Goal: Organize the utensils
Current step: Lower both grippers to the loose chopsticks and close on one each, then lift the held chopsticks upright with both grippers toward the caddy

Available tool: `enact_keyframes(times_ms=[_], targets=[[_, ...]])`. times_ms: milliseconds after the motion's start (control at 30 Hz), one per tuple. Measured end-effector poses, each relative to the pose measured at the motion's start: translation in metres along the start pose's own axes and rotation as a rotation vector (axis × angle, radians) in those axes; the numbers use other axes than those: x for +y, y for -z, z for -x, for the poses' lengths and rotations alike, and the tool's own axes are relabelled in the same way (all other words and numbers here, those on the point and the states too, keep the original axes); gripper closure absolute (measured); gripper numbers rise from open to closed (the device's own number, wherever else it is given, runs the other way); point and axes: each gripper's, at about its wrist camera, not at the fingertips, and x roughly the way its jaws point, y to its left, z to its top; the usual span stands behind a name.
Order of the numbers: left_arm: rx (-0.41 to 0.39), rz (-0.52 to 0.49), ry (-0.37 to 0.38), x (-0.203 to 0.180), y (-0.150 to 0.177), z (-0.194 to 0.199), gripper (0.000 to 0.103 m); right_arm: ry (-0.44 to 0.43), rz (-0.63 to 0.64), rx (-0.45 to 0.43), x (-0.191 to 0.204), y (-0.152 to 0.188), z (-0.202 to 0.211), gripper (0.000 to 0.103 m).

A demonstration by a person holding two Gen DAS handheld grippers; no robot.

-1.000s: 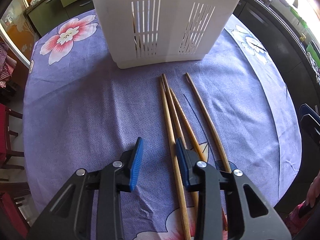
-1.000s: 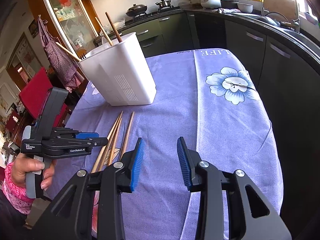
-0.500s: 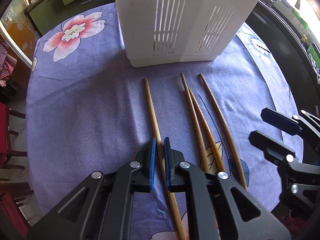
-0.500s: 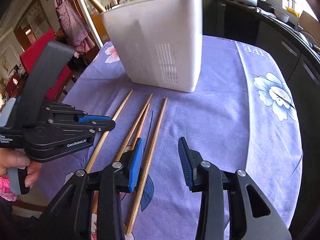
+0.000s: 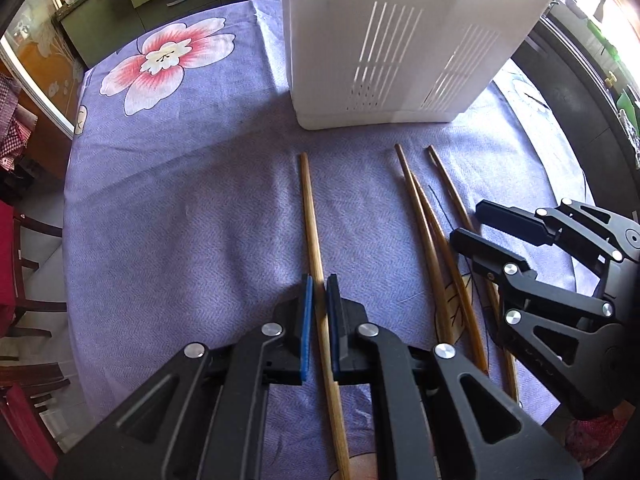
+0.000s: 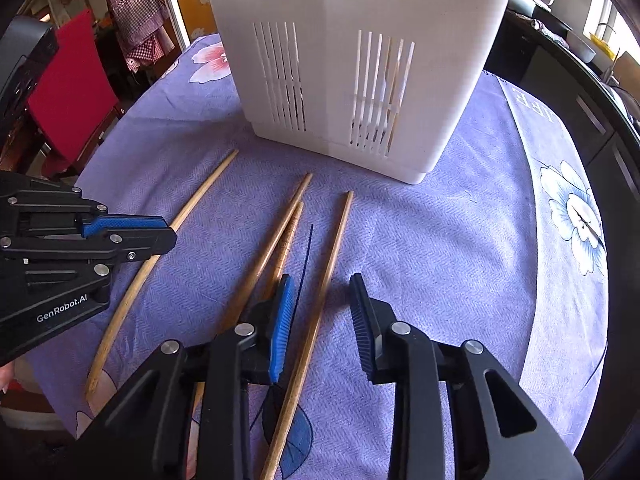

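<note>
Left gripper (image 5: 318,300): jaws narrow, clamped on one pale chopstick (image 5: 312,224), which lies apart from the others, tip toward the white utensil holder (image 5: 400,40). Right gripper (image 6: 322,312): jaws wide, nothing held, low over the desk (image 6: 460,248) w/ the rightmost chopstick (image 6: 332,248) running between them. Two more chopsticks (image 6: 276,232) lie touching just left of it, beside the right gripper's left jaw. Holder stands upright at the far end of the purple floral cloth (image 5: 180,200), near the chopstick tips.
</note>
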Motion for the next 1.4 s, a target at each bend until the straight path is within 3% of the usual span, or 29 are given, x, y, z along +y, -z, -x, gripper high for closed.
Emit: enact_keyframes(times_ms=[167, 400, 600, 867, 1033, 1100, 1233, 1400], targets=[[0.003, 0.001, 0.007, -0.001, -0.001, -0.002, 0.096, -0.021, -0.001, 0.02, -0.001, -0.006, -0.002, 0.094], [0.006, 0.019, 0.045, 0.008, -0.003, -0.001, 0.096, -0.029, -0.017, 0.011, -0.011, -0.004, 0.005, 0.097], [-0.031, 0.025, 0.049, 0.016, -0.002, 0.015, 0.096, -0.067, -0.072, -0.092, -0.028, 0.001, 0.047, 0.097], [-0.156, 0.009, 0.043, 0.019, 0.007, 0.069, 0.097, -0.103, -0.128, -0.251, -0.049, 0.02, 0.119, 0.097], [-0.207, -0.004, 0.033, 0.017, 0.012, 0.096, 0.097, -0.113, -0.156, -0.304, -0.064, 0.034, 0.147, 0.096], [-0.166, -0.017, 0.008, 0.015, 0.011, 0.089, 0.097, -0.116, -0.166, -0.312, -0.068, 0.039, 0.151, 0.096], [-0.081, 0.025, 0.044, 0.019, 0.002, 0.05, 0.096, -0.122, -0.173, -0.317, -0.069, 0.04, 0.153, 0.097], [-0.059, 0.057, 0.039, 0.019, -0.016, 0.014, 0.089, -0.123, -0.168, -0.318, -0.063, 0.041, 0.152, 0.097]])
